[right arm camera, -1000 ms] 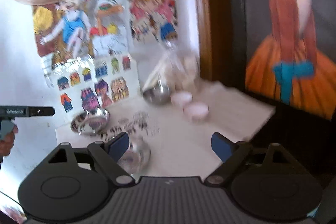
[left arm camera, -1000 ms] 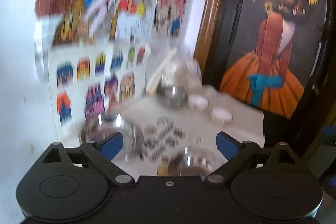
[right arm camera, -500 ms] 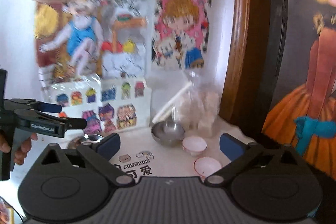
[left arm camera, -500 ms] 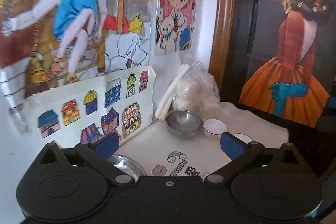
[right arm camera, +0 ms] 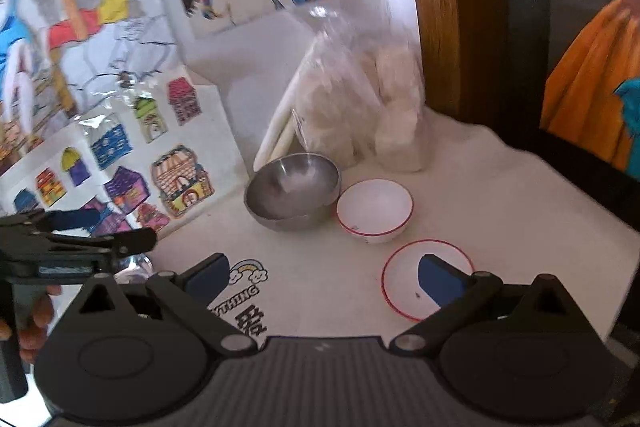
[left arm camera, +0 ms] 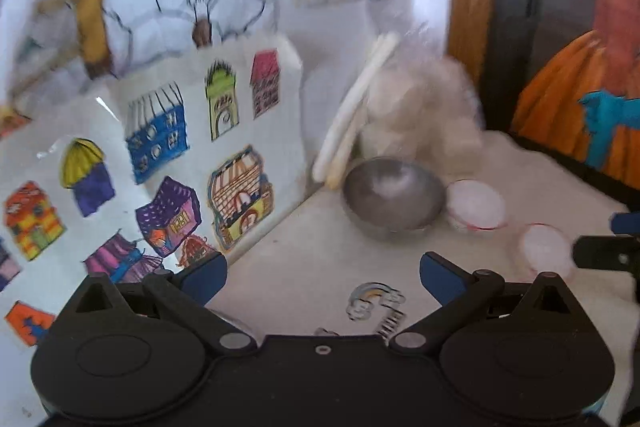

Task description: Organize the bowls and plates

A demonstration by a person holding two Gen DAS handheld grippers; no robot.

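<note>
Home corner w/ kids' drawings [right arm camera: 120, 163] on wall, bowls [right arm camera: 294, 193] on white-clothed table [right arm camera: 500, 195].

You have a plain silver steel bowl [right arm camera: 294, 193] beside a white bowl [right arm camera: 375, 211] with a thin red line round its rim, and a white saucer [right arm camera: 404, 281] edged in the same red. The tablecloth [right arm camera: 500, 195] under them is off-white, printed with a small rainbow-and-cloud sticker [right arm camera: 247, 269] and black lettering. Your right gripper [right arm camera: 324, 277] is black with blue pads, like your left gripper [left arm camera: 322, 277]. The drawing sheet [right arm camera: 120, 155] shows houses in blue, yellow, purple, green, pink and orange.
</note>
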